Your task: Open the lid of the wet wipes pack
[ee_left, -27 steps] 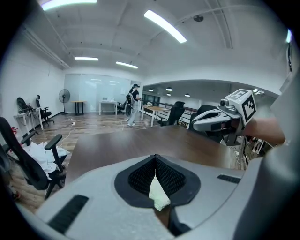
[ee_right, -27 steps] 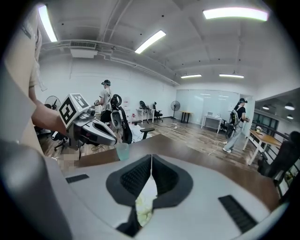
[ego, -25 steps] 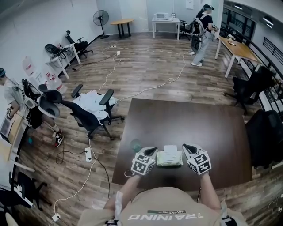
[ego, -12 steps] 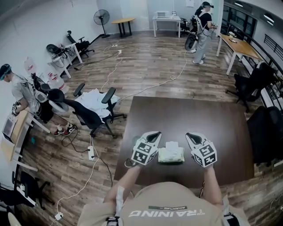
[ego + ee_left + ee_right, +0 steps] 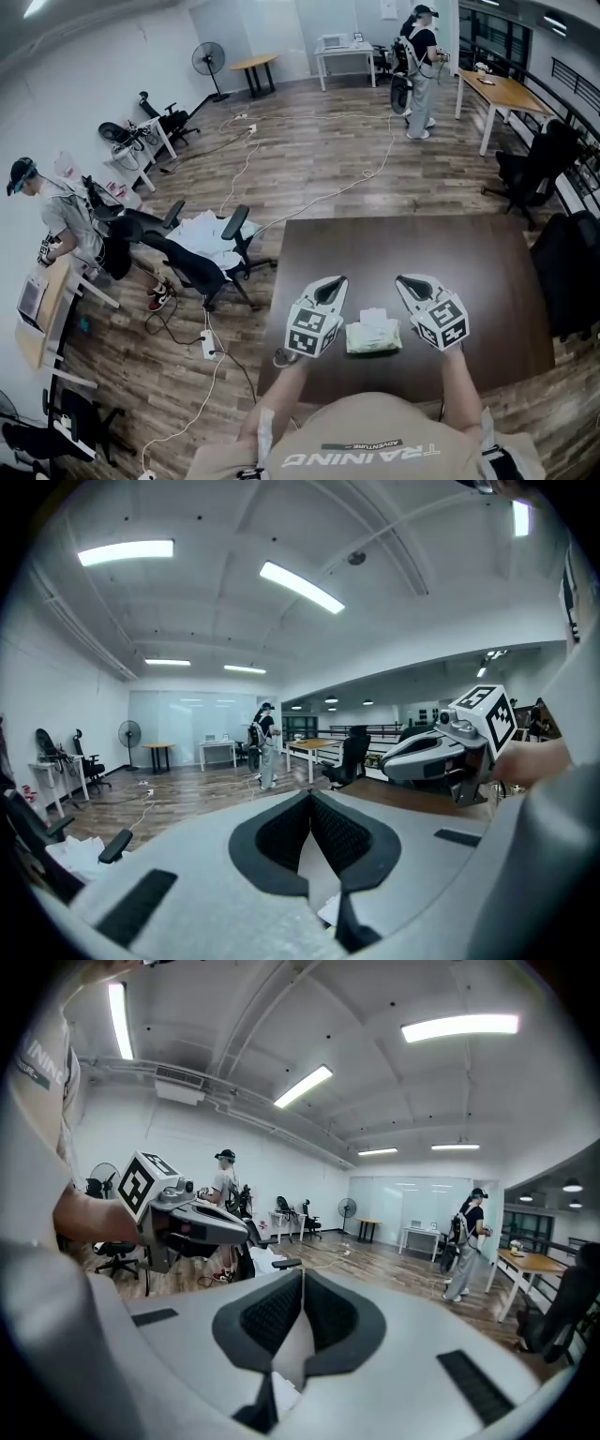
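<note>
The wet wipes pack (image 5: 373, 336), pale green with a white lid on top, lies flat near the front edge of the dark brown table (image 5: 403, 248). My left gripper (image 5: 335, 280) hovers above the table just left of the pack, jaws shut and empty. My right gripper (image 5: 406, 278) hovers just right of it, also shut on nothing. In the left gripper view the jaws (image 5: 310, 796) meet at the tip, with the right gripper's body (image 5: 441, 752) off to the right. In the right gripper view the jaws (image 5: 302, 1271) are pressed together, and the left gripper (image 5: 187, 1218) shows at left. Neither gripper view shows the pack.
A black office chair (image 5: 202, 253) with white cloth on it stands left of the table. A power strip (image 5: 208, 345) and cables lie on the wood floor. Black chairs (image 5: 562, 272) sit at the table's right. A person (image 5: 417, 66) stands far back; another (image 5: 56, 220) stands at left.
Both grippers have risen from table level beside the pack and now hang higher, still shut. The pack has stayed put on the table.
</note>
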`<state>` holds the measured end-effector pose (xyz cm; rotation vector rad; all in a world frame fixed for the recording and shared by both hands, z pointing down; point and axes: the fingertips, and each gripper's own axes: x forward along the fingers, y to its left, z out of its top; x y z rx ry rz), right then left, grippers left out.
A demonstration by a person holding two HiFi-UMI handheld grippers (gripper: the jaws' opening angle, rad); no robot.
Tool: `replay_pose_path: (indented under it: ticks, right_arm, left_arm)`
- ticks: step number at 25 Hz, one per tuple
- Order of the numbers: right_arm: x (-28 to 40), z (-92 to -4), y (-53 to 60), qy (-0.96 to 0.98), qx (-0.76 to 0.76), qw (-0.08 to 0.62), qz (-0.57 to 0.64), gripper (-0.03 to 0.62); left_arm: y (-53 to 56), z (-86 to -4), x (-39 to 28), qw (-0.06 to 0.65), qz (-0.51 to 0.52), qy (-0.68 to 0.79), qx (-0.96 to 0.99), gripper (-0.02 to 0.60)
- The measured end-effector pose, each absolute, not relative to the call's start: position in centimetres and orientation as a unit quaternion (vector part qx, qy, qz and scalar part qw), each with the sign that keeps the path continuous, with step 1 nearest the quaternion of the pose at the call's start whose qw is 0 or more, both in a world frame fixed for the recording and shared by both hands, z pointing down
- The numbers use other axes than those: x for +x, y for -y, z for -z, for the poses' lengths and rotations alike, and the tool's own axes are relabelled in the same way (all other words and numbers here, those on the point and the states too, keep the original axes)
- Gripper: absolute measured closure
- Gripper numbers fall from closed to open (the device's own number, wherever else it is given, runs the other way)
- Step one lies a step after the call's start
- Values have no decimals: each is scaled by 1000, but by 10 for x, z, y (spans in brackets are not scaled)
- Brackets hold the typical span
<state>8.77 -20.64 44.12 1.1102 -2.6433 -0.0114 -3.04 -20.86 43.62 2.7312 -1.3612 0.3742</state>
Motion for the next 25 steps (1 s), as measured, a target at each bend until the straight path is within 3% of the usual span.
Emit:
replay_pose_path:
  ticks: [25]
  right_arm:
    - [88,-377,225,900,422,88,57,577]
  left_arm:
    - [238,-374,-46,-6,-60,459,886,572]
